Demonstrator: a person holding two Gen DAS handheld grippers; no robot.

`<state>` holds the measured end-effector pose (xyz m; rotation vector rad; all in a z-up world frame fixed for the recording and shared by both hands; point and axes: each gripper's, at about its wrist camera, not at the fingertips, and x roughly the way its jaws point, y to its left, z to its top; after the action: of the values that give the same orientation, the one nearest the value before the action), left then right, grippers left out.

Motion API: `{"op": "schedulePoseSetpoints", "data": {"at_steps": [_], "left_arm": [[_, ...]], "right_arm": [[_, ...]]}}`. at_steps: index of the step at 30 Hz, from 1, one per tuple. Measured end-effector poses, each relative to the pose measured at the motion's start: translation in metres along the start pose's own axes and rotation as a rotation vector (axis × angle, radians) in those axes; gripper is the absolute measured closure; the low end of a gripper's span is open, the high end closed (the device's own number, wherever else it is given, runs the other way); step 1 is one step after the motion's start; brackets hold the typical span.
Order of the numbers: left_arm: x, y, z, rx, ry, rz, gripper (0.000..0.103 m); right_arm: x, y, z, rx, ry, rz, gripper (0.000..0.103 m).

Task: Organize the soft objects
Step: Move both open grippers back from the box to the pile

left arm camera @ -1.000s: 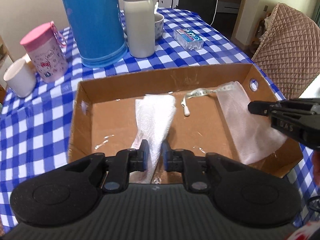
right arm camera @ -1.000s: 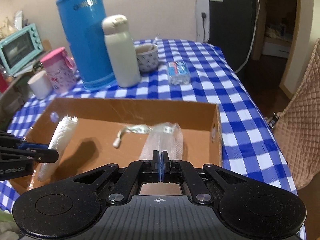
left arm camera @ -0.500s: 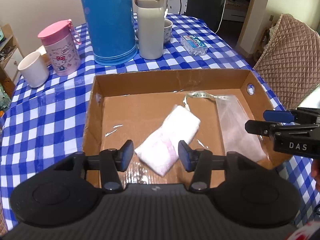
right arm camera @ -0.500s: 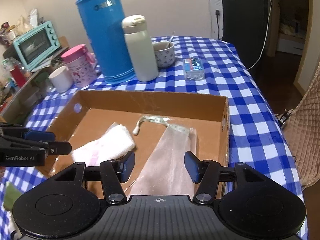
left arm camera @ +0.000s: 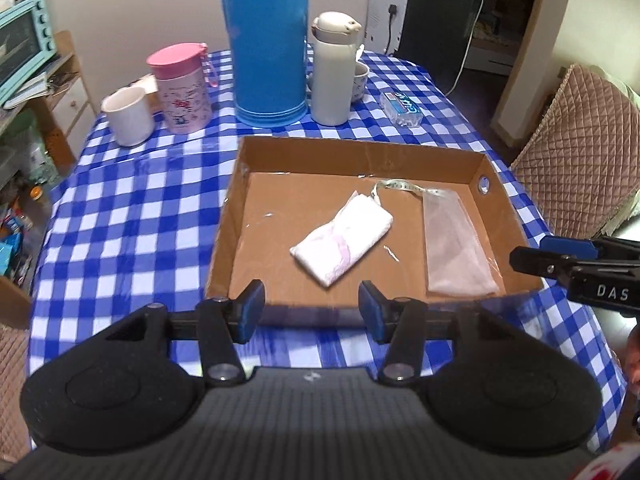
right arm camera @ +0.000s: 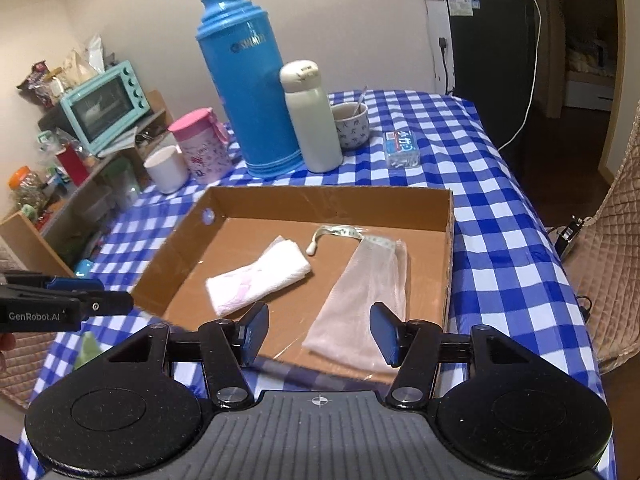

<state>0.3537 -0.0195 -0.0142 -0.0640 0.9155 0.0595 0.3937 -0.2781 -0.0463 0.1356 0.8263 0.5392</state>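
A shallow cardboard box (left arm camera: 360, 156) (right arm camera: 328, 196) sits on the blue checked table. A folded white towel (left arm camera: 342, 244) (right arm camera: 258, 280) lies in its middle. A pale mesh bag (left arm camera: 454, 246) (right arm camera: 364, 300) lies flat at its right side, with a measuring tape (left arm camera: 396, 187) (right arm camera: 336, 233) behind it. My left gripper (left arm camera: 311, 312) is open and empty, above the box's near edge. My right gripper (right arm camera: 316, 334) is open and empty, over the near end of the mesh bag. Each gripper shows from the side in the other's view, the right one (left arm camera: 520, 258) and the left one (right arm camera: 124, 302).
Behind the box stand a tall blue thermos (left arm camera: 266, 40), a white flask (left arm camera: 332, 76), a pink-lidded jar (left arm camera: 182, 88), a white mug (left arm camera: 128, 116), a patterned cup (right arm camera: 352, 124) and a tissue pack (left arm camera: 402, 108). A quilted chair (left arm camera: 580, 152) is at the right.
Both grippers have opened, let go of the towel and the mesh bag into the box, and pulled back and up from it.
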Motion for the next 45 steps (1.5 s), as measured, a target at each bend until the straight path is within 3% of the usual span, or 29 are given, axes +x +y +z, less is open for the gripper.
{"op": "schedulePoseSetpoints", "data": {"at_steps": [16, 28, 37, 45], "left_arm": [[-0.088, -0.026, -0.062, -0.074, -0.046, 0.056, 0.053], [-0.120, -0.040, -0.103, -0.109, -0.036, 0.091, 0.053], [-0.135, -0.032, -0.125, -0.110, -0.031, 0.106, 0.051], [-0.142, -0.004, -0.148, -0.102, -0.003, 0.083, 0.050]], "right_arm": [[-0.072, 0.019, -0.040, -0.037, 0.024, 0.093, 0.040], [-0.095, 0.038, -0.073, -0.094, 0.072, 0.171, 0.040], [-0.106, 0.057, -0.089, -0.113, 0.092, 0.194, 0.040], [-0.106, 0.079, -0.114, -0.087, 0.130, 0.165, 0.040]]}}
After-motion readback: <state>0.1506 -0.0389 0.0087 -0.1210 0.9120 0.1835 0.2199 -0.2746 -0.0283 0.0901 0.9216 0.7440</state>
